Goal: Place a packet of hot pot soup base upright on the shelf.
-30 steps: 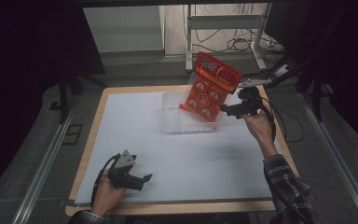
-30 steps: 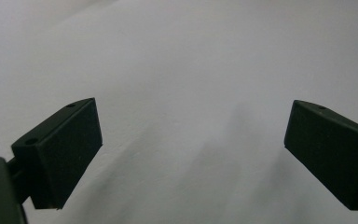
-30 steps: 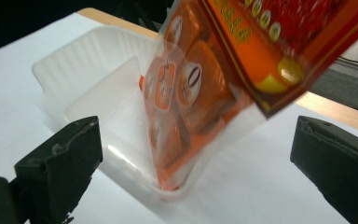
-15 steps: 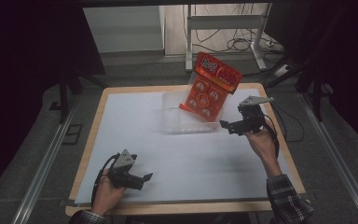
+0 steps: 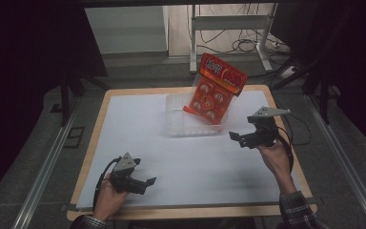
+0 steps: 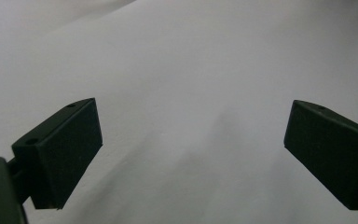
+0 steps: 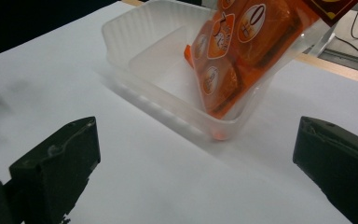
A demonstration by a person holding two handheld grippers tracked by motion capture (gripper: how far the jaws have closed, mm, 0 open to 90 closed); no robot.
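Right gripper (image 5: 242,139): 2 black jaws spread wide, empty, near the clear ribbed plastic tray (image 5: 174,119). Glossy orange snack packet (image 5: 214,93): tilted, lower end inside the tray. Left gripper (image 5: 145,183): jaws wide apart, empty, over the white table sheet (image 5: 181,162).

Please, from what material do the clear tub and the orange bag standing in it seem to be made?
The clear rectangular tub looks like thin, milky-translucent plastic: the white sheet shows through its ribbed walls. The orange snack bag looks like glossy plastic film, since it catches highlights and creases softly; it leans upright against the tub's far corner. Whether the film has a foil lining, I cannot tell.
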